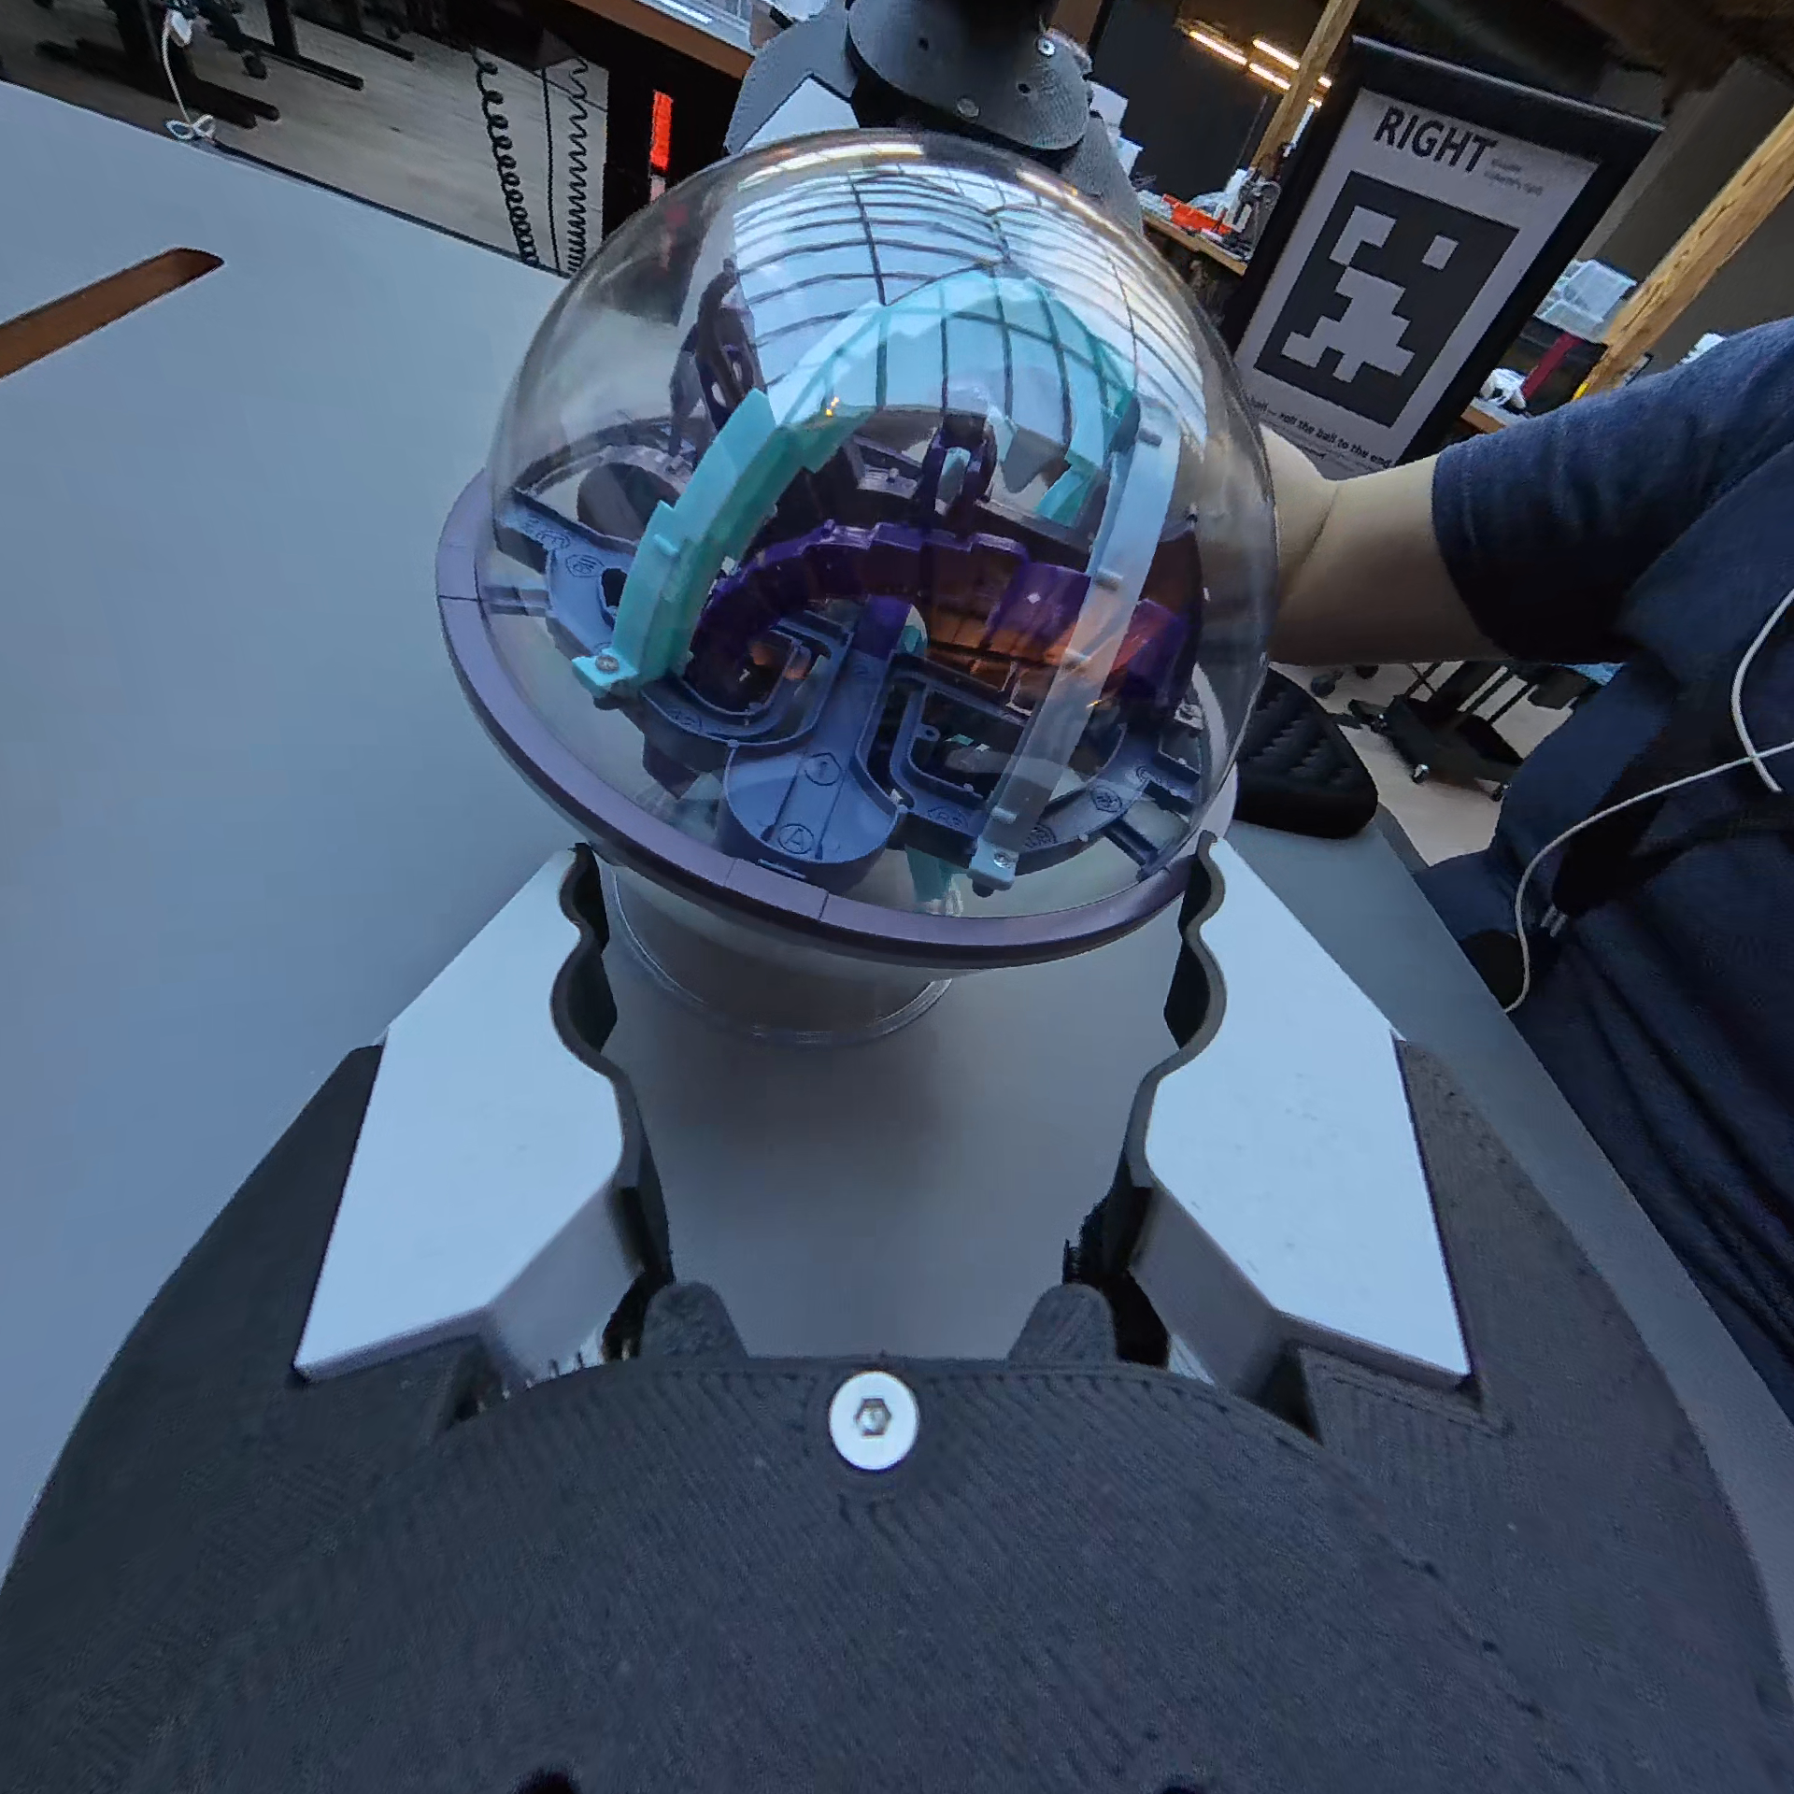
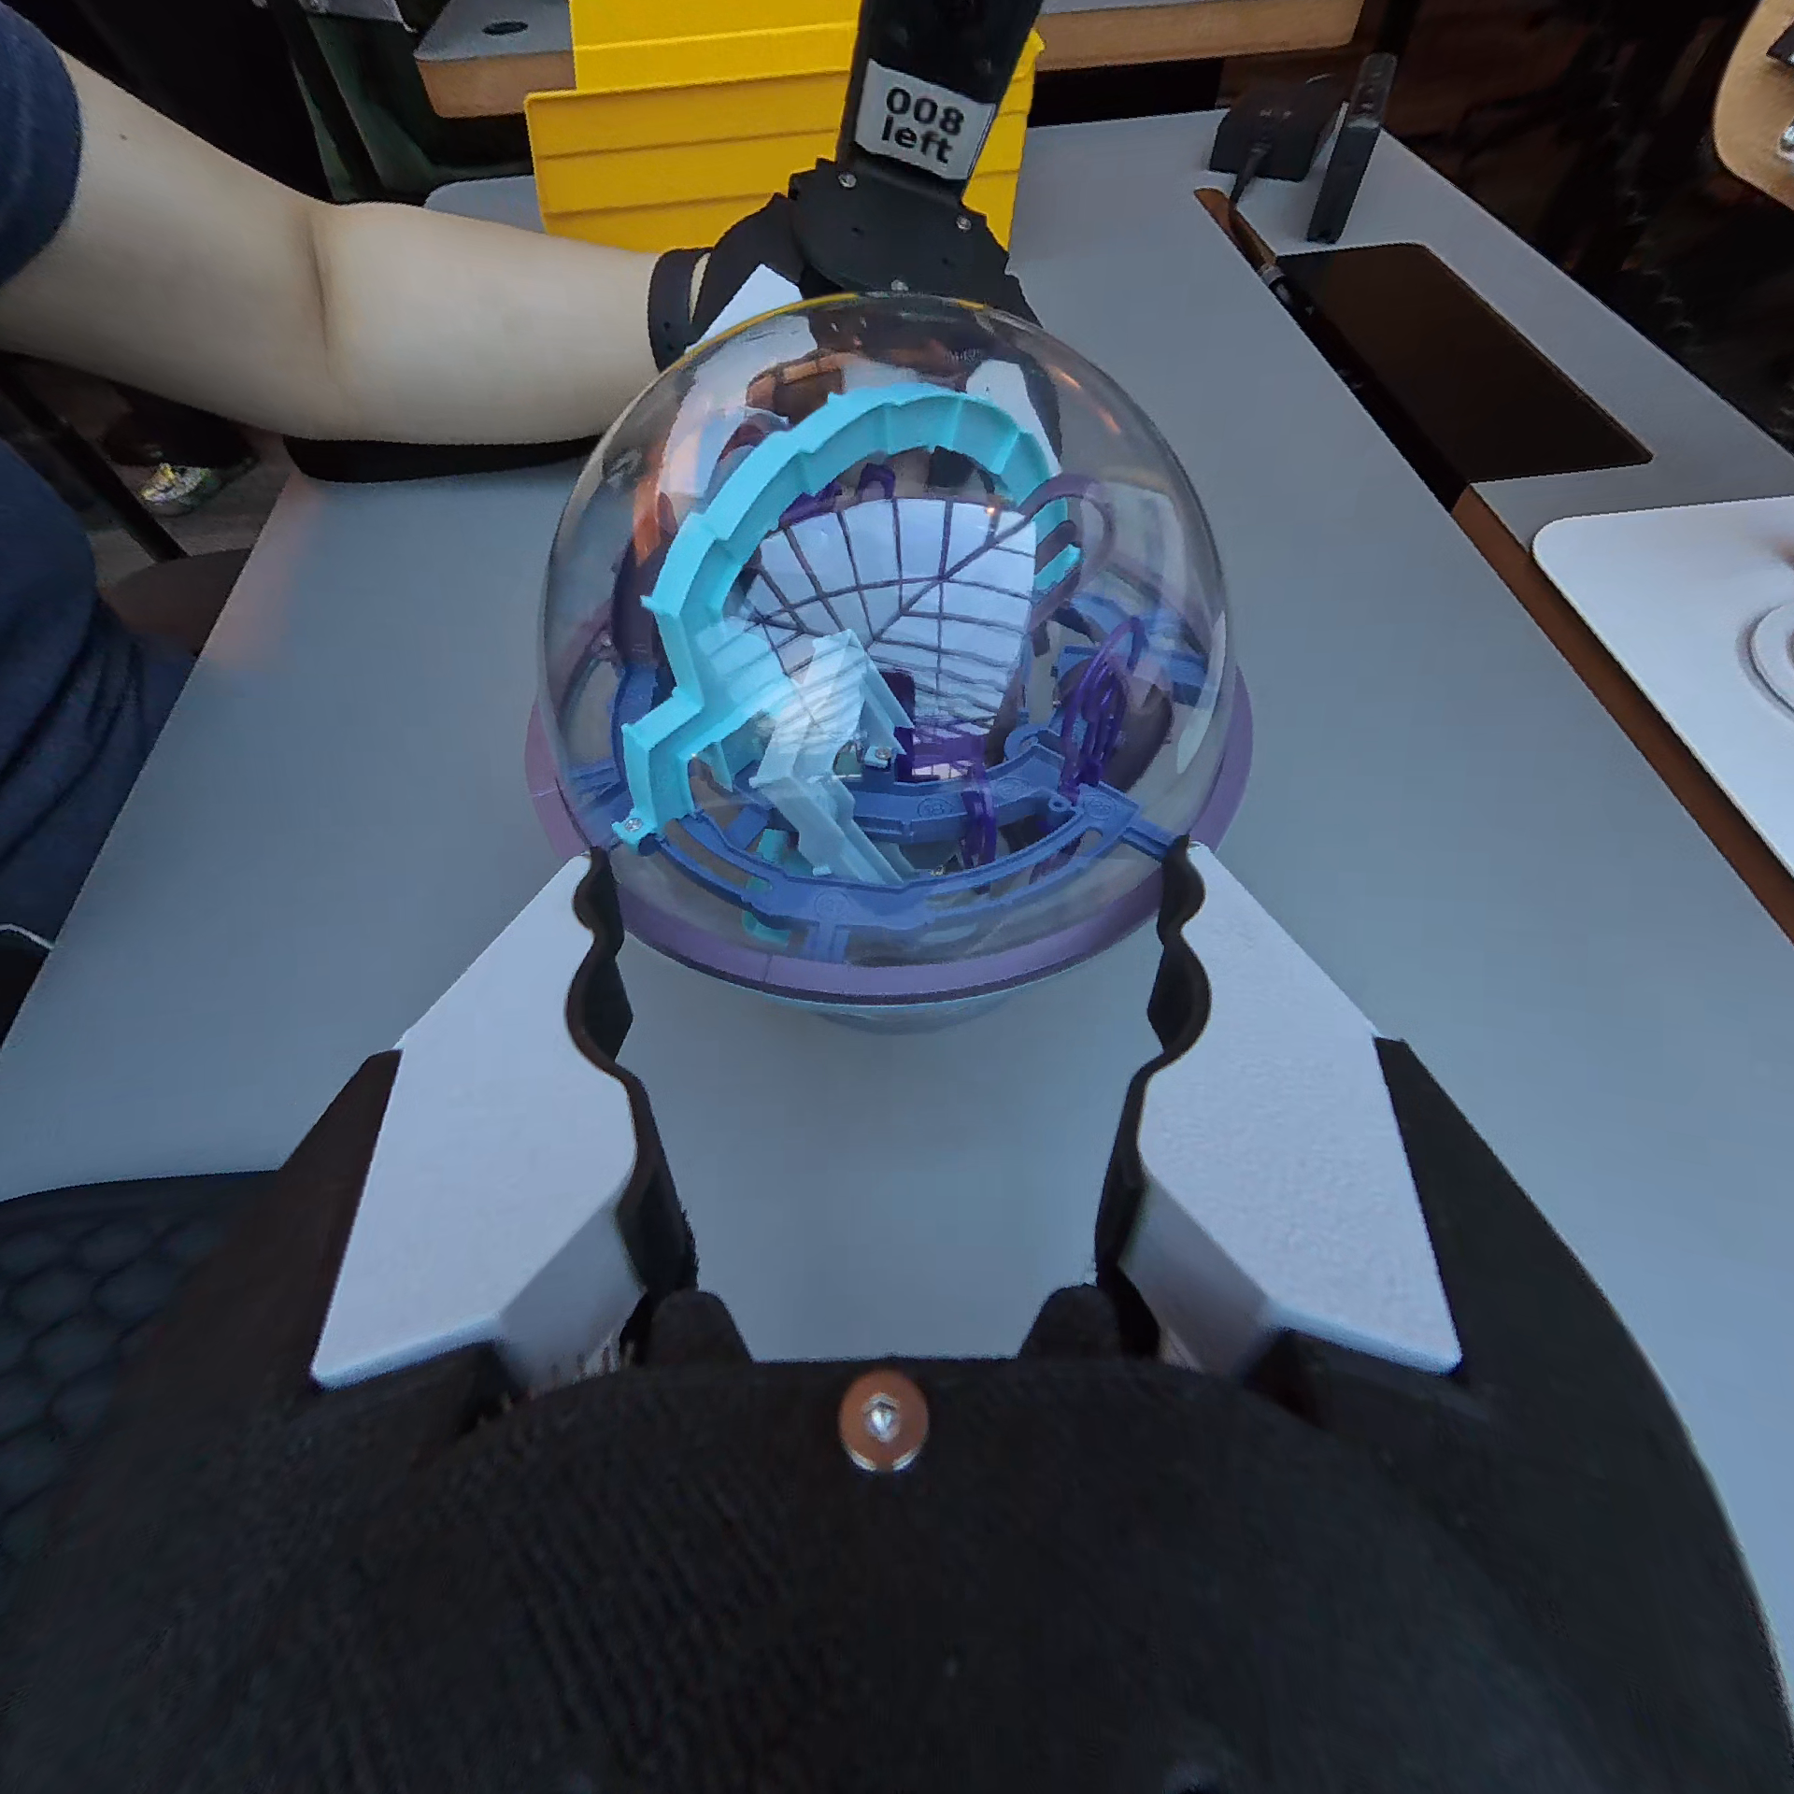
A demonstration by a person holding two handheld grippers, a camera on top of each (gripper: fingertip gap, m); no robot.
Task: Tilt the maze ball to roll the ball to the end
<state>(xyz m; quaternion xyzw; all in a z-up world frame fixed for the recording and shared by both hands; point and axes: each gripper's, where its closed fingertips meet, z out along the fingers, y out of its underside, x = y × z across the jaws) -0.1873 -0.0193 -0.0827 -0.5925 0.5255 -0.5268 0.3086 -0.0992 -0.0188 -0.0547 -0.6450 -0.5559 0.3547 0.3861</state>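
Maze ball: the maze ball is a big clear round ball with blue, purple and light blue tracks inside. It sits between the two grippers, in the middle of the grey desk.

How it sits: it leans to one side in the left wrist view. The purple ring around its middle is not flat. I think the lean is there to make the little ball roll along a track.

Under it: a small clear stand shows just below the maze ball. I cannot tell if the maze ball is resting on it or lifted off it.

Little ball: I cannot find it among the tracks, so I cannot say how far it has to go.

Left gripper: the left gripper has its jaws wide apart. The tips reach the purple ring on each side of the maze ball. It looks like a push from one side, not a pinch.

Right gripper: the right gripper does the same from the other side, jaws wide apart, tips at the ring. Two pushes, one from each side, may be how the maze ball is held and tipped.

Writing: tiny marks sit on the blue tracks. Behind the maze ball stands a board with a black-and-white block pattern and some words. The far gripper wears a small white sticker.

Also near: yellow bins stand behind the maze ball.
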